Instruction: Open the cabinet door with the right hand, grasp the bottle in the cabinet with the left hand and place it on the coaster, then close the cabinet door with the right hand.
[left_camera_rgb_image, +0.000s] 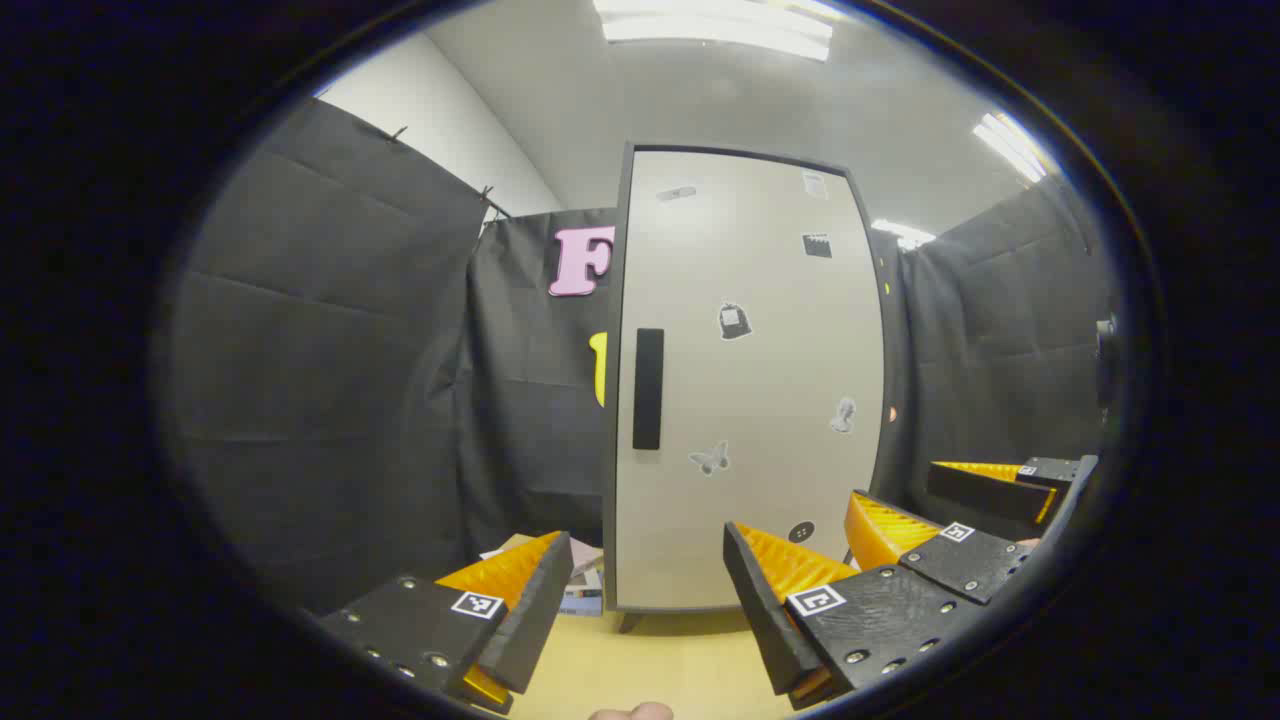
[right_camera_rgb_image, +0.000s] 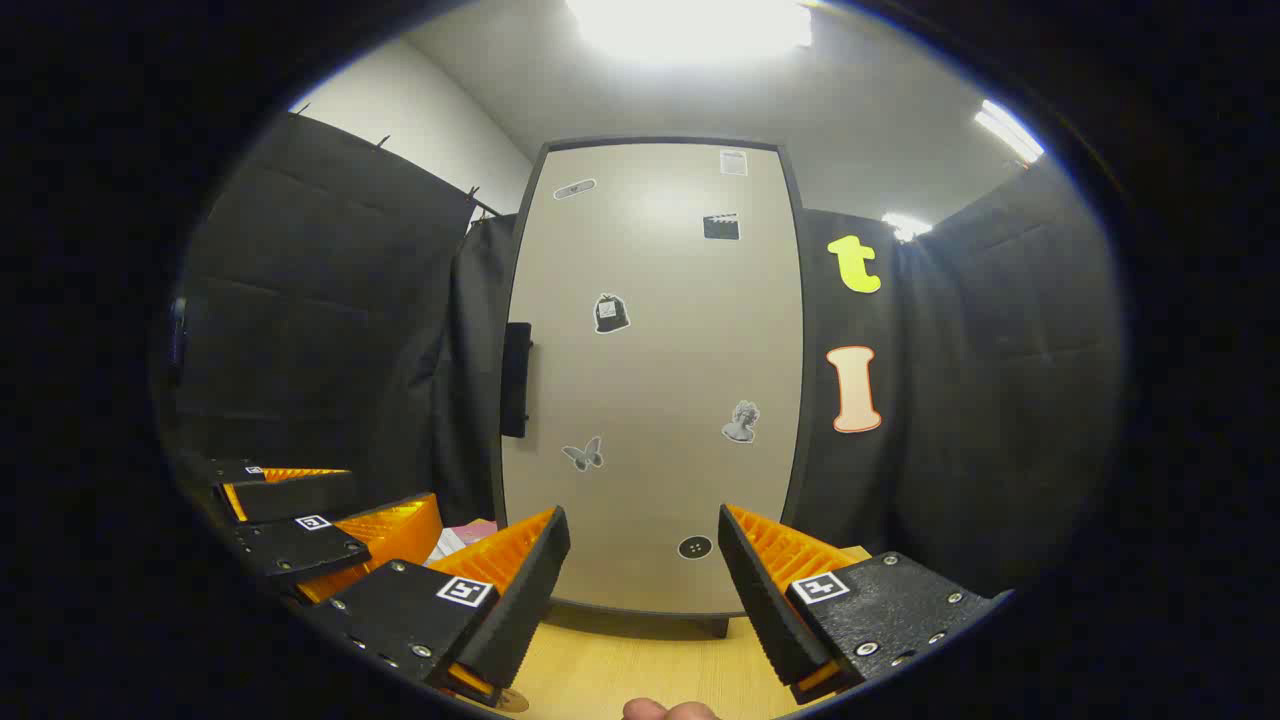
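The cabinet (left_camera_rgb_image: 745, 380) stood upright on the wooden table (left_camera_rgb_image: 640, 660) ahead of you, its door (right_camera_rgb_image: 650, 380) flat shut, so the bottle inside was hidden and no coaster could be made out. The dark handle (left_camera_rgb_image: 648, 388) ran down the door's left edge, which looks like why you held both tools back and level, facing the door rather than reaching in. Your right gripper (right_camera_rgb_image: 640, 590) hung with its fingers spread wide and nothing between them, squared to the lower door, the handle up and to its left, well apart. Your left gripper (left_camera_rgb_image: 640, 620) was likewise released and empty, waiting low in front of the door. Some flat printed items (left_camera_rgb_image: 585, 585) lay by the cabinet's left foot.
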